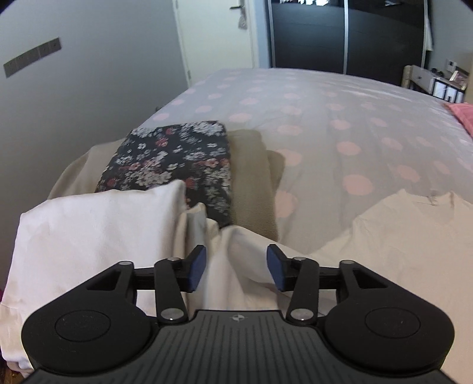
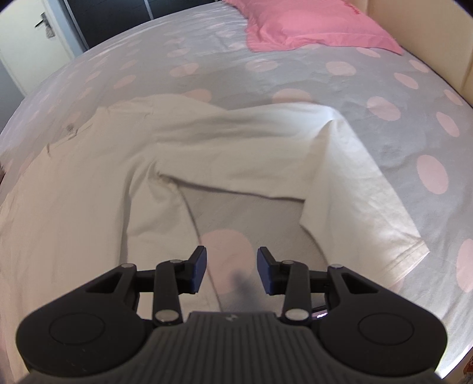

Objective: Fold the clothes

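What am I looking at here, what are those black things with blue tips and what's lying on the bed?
Those are two hand-held grippers; a person holds one in each hand, and a camera on each looks forward along its two fingers. One picture is from the left gripper, the other from the right gripper. Both are open and hold nothing. They are over a bed with a grey, pink-dotted cover. A white shirt lies spread on it, one sleeve out to the right. The left view shows more white cloth bunched nearby, with a folded floral garment lying on a beige one. A pink pillow lies at the far end.
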`<state>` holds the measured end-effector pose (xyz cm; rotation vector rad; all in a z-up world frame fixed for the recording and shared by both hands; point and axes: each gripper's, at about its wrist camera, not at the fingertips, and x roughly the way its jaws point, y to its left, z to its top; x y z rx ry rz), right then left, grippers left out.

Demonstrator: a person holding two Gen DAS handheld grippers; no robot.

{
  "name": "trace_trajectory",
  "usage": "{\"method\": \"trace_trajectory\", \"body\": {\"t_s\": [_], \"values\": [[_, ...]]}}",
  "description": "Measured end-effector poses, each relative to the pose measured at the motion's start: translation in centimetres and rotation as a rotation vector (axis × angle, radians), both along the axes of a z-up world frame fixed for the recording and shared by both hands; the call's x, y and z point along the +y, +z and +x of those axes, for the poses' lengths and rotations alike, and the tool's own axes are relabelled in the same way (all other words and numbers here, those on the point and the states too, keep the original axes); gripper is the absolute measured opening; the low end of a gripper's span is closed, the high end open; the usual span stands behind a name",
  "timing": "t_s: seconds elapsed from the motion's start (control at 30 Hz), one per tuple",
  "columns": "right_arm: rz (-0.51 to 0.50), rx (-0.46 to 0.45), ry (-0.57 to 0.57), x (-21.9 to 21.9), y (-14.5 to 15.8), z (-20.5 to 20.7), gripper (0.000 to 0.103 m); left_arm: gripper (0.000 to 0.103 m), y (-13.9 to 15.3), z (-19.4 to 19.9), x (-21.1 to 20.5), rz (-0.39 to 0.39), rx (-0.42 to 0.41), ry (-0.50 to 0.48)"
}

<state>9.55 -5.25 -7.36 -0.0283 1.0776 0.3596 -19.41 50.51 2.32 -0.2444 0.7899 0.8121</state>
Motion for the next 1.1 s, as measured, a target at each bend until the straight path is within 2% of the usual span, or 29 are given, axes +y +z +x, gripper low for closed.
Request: {"method": "trace_trajectory", "body": {"t_s": [0.13, 0.23, 0.37, 0.53, 0.73, 0.93, 1.1], "values": [[-0.003, 0.048, 0.094, 1.0, -0.6, -1.2, 0.041, 0.044, -1.6, -1.2, -4.3, -0.146, -0.013, -0.077], [-0.037, 0.066, 0.152, 1.5, -1.2, -2.5, 0.041, 0.044, -4.2, -2.2, -7.6, -0.288, 0.025, -0.135], [-0.075, 0.088, 0.194, 1.5, -1.9, -3.9, 0.041, 0.044, -7.0, -3.8, -11.8, -0.425, 0.088, -0.208], [-0.088, 0.094, 0.213, 1.3, -1.8, -5.1, 0.041, 0.043, -8.1, -5.9, -16.7, -0.434, 0.176, -0.306], [-0.105, 0.109, 0.266, 1.0, -1.5, -7.1, 0.042, 0.041, -10.5, -8.6, -19.9, -0.513, 0.259, -0.342], [-0.162, 0.176, 0.307, -0.1, -1.8, -9.7, 0.041, 0.039, -12.3, -9.9, -22.2, -0.563, 0.354, -0.384], [-0.263, 0.229, 0.363, -0.5, -2.1, -12.4, 0.04, 0.039, -12.3, -9.9, -23.4, -0.556, 0.364, -0.435]]}}
